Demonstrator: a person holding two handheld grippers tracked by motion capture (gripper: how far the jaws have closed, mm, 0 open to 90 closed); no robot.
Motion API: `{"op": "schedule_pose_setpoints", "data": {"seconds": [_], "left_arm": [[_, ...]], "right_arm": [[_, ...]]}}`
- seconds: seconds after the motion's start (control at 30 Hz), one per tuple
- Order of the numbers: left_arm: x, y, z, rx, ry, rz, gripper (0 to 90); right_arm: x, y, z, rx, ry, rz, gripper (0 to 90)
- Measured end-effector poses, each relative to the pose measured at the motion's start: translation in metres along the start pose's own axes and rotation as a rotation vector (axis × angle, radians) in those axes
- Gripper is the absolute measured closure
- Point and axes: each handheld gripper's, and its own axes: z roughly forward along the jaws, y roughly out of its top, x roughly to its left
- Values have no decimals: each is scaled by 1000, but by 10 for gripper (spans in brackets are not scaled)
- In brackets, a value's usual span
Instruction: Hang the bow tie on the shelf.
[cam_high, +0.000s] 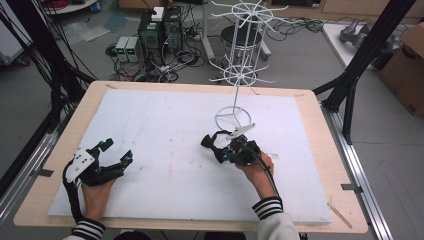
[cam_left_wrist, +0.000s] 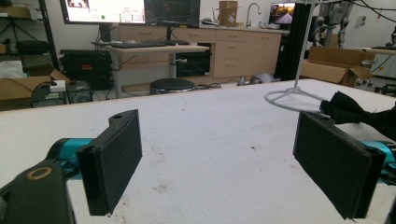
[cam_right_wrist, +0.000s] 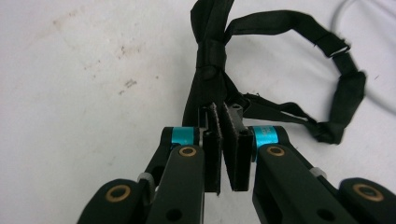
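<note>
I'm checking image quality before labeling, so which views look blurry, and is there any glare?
High view: even light, no glare, soft detail on the bow tie. Left gripper view: near pads a bit soft, room behind sharper. Right gripper view: the right gripper and tie fairly sharp, and the white table bright but not blown out.

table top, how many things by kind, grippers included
grippers: 2, the left gripper with jaws apart, and the right gripper shut on the bow tie
black bow tie: 1
white wire stand: 1
white foam sheet: 1
total: 5
</note>
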Motion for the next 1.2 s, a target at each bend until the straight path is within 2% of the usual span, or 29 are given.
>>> {"op": "schedule_pose_setpoints", "data": {"seconds": [0.17,0.2,0.23,0.27,0.33,0.37,0.4,0.43,0.5,0.57,0.63,0.67,0.83,0.97,1.07,1.2], "left_arm": [[0,0,0,1,0,3,159],[0,0,0,2,1,3,159],[0,0,0,2,1,4,159],[0,0,0,3,1,5,159],[0,0,0,4,1,3,159],[0,0,0,5,1,4,160],[0,0,0,3,2,3,160],[0,0,0,4,3,3,160],[-1,0,0,3,4,4,160],[-1,0,0,4,4,4,160],[-1,0,0,4,5,4,160],[-1,0,0,4,5,6,160],[-1,0,1,3,5,5,160],[-1,0,1,3,6,6,160],[-1,0,1,4,7,5,160],[-1,0,1,7,7,6,160]], "right_arm": [[-1,0,-8,-58,-17,-1,867],[-1,0,-14,-100,-29,5,867],[-2,0,-16,-115,-33,3,867],[-2,0,-16,-115,-33,3,867],[-3,-1,-24,-164,-55,3,866],[-4,-2,-30,-209,-86,3,866],[-4,-2,-30,-209,-86,3,866],[-6,-4,-36,-250,-112,13,866],[-6,-5,-39,-271,-121,15,866],[-7,-9,-46,-339,-146,23,867],[-7,-11,-48,-351,-153,33,866],[-8,-14,-52,-381,-168,49,867],[-11,-21,-59,-430,-193,85,867],[-11,-23,-62,-451,-204,98,867],[-11,-24,-68,-487,-233,98,867],[-12,-27,-73,-504,-253,104,867]]}}
